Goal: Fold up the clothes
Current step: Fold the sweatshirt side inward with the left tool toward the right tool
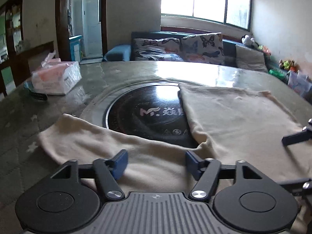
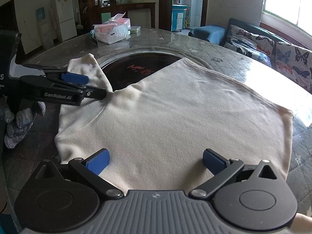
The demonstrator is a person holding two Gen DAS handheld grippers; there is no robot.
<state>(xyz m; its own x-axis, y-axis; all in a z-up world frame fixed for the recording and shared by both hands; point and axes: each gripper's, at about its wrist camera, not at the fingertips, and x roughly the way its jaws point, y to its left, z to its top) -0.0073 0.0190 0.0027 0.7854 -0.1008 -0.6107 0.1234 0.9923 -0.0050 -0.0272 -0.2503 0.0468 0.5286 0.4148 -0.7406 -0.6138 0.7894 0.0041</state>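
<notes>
Tissue pack [image 1: 56, 78] on table [image 1: 120, 72], round black cooktop [image 1: 148, 115] set in middle; sofa [image 1: 175, 46] with butterfly cushions [image 1: 202, 42] behind.

The left gripper [image 2: 93, 87] is showing "GenRobot.AI" along its side; the round black cooktop [image 1: 148, 115] is showing "Mr." beside partly covered characters.

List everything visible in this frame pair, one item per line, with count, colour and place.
garment: one, cream, spread flat on the table, partly over the cooktop.
sleeve: one, cream, stretched out to the garment's left.
cooktop: one, round, black, set into the table centre.
table: one, grey-green quilted cover under clear sheet.
tissue pack: one, pink and white, far left of table.
sofa: one, dark blue, butterfly-print cushions, under the window.
fridge: one, white, far wall.
left gripper: black with blue pads, open, over the sleeve base.
right gripper: black with blue pads, open, over the garment's near edge.
gloved hand: one, grey knit, holding the left gripper.
</notes>
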